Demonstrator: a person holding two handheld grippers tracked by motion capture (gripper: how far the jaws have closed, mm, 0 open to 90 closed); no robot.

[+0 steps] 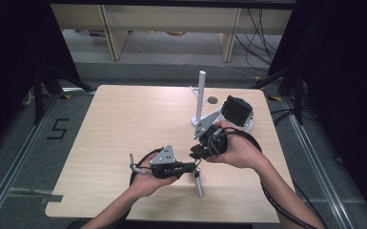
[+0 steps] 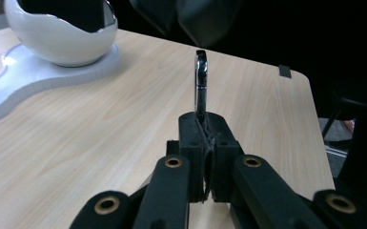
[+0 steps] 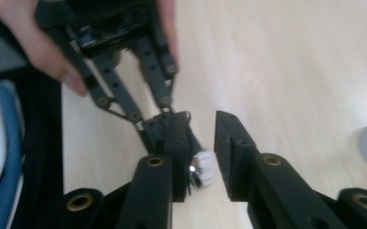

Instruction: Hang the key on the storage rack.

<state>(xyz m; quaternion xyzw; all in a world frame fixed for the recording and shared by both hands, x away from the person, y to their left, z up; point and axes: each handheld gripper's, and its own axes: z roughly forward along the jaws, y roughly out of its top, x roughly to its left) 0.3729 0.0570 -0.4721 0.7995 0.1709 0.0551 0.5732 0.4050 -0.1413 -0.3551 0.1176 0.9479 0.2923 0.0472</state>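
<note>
A slim chrome rod (image 1: 198, 183) lies low over the table's front middle, one end clamped in my left gripper (image 1: 194, 168). In the left gripper view the jaws of the left gripper (image 2: 204, 121) are shut on the rod (image 2: 201, 76), which sticks straight out ahead of them. My right gripper (image 1: 196, 151) comes in from the right and meets the left one tip to tip. In the right gripper view the right gripper (image 3: 201, 129) has its jaws apart. The rod's shiny end (image 3: 202, 169) sits in the gap beside one pad. The left gripper (image 3: 164, 125) lies just beyond.
A white stand with an upright pole (image 1: 200, 95) and a white bowl-shaped holder with a dark inside (image 1: 238, 112) share a white base at the back right. The bowl (image 2: 59, 31) and base (image 2: 28, 71) lie ahead and to the left in the left gripper view. Light wooden tabletop (image 1: 124, 124).
</note>
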